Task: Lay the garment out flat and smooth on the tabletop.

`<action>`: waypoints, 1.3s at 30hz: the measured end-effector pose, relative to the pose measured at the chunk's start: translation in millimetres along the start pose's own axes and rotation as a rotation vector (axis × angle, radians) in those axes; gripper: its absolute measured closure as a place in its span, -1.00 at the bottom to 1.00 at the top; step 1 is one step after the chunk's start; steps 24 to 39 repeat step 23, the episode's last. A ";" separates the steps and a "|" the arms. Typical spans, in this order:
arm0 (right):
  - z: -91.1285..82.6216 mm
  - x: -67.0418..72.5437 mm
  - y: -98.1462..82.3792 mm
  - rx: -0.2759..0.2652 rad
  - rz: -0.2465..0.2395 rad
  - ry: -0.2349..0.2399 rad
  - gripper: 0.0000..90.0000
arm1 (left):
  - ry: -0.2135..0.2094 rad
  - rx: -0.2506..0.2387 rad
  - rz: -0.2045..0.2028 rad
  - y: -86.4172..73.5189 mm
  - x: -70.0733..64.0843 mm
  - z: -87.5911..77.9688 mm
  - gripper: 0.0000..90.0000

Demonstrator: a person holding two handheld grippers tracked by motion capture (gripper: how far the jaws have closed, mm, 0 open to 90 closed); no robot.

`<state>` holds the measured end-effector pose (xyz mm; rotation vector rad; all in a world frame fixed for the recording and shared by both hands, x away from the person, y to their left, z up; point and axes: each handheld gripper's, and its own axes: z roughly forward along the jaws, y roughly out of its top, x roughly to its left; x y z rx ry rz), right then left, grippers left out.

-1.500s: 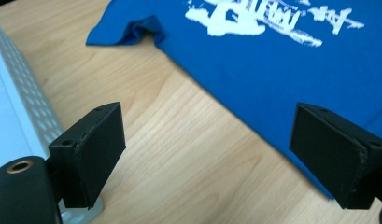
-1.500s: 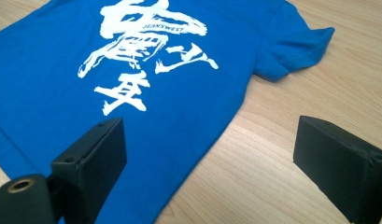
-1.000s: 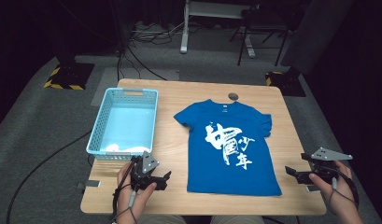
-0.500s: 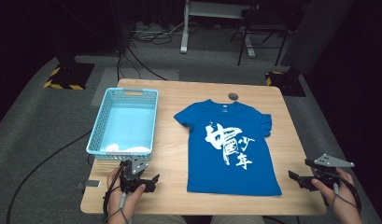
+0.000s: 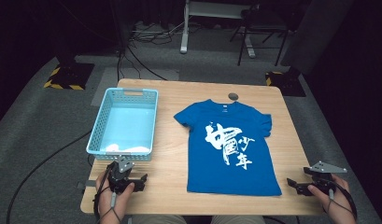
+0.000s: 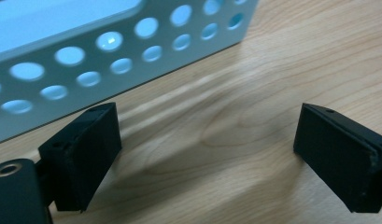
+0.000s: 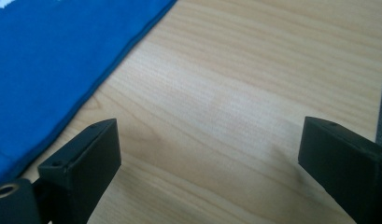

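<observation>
With both sets of fingers spread and empty, the right gripper (image 5: 304,185) should probably slide toward nine o'clock under the hem of the blue printed cotton T-shirt (image 5: 228,147) lying flat mid-tabletop, while the left gripper (image 5: 131,181) waits by the pale-blue perforated plastic basket (image 5: 101,131).

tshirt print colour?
White print on a blue t-shirt, spread flat on the table. Clearest in the high view.
</observation>
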<state>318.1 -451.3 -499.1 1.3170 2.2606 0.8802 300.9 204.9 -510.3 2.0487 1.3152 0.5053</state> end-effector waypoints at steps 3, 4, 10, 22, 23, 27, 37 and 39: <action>2.3 0.4 -4.1 0.000 0.008 0.003 -0.92 | 0.006 -0.001 -0.008 -0.5 4.3 -0.4 -0.85; 3.2 1.4 -6.6 -0.020 0.015 -0.002 -0.93 | 0.009 0.000 -0.010 -0.4 6.0 -0.4 -0.86; 2.6 5.9 -10.1 -0.042 0.035 -0.027 -0.93 | 0.008 -0.002 -0.009 -0.6 7.9 -0.3 -0.86; 3.5 6.4 -9.6 -0.042 0.034 -0.025 -0.95 | -0.012 0.017 0.016 0.1 6.3 1.2 -1.00; 3.4 6.4 -9.6 -0.041 0.034 -0.025 -0.95 | -0.012 0.017 0.015 0.1 6.4 1.2 -1.00; 3.4 6.4 -9.6 -0.041 0.034 -0.025 -0.95 | -0.012 0.017 0.015 0.1 6.4 1.2 -1.00; 3.4 6.4 -9.6 -0.041 0.034 -0.025 -0.95 | -0.012 0.017 0.015 0.1 6.4 1.2 -1.00; 3.4 6.4 -9.6 -0.041 0.034 -0.025 -0.95 | -0.012 0.017 0.015 0.1 6.4 1.2 -1.00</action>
